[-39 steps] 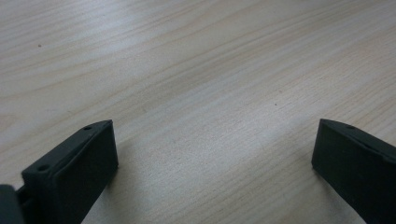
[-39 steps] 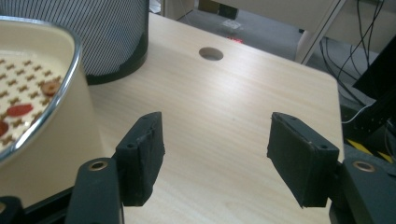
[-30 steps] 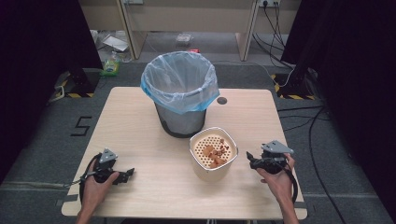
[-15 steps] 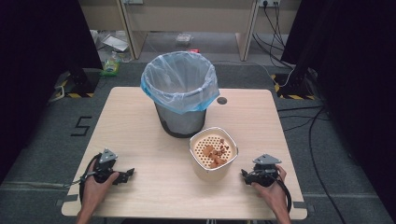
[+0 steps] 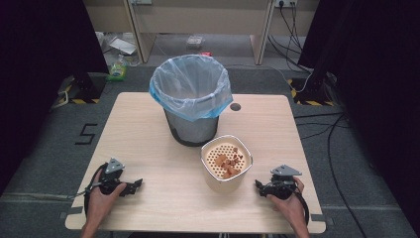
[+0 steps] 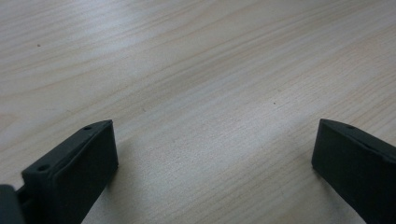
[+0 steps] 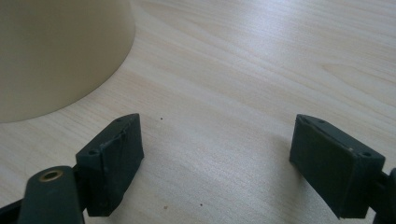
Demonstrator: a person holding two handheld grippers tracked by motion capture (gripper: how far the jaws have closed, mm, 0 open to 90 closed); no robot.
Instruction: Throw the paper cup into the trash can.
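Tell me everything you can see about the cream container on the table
The cream container is a squarish tub with rounded corners and smooth, plastic-looking walls. A perforated insert sits inside, holding small orange-brown scraps. It stands upright on the wooden table, just in front of the lined bin and left of the right gripper, which isn't touching it.

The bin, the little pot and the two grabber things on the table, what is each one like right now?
Grey bin with a blue plastic liner: upright, open, no lid.
Cream pot with a holed insert: upright, brown bits lying on the insert.
Left gripper: open, holding nothing, low over the wooden table.
Right gripper: open, holding nothing, beside the pot.
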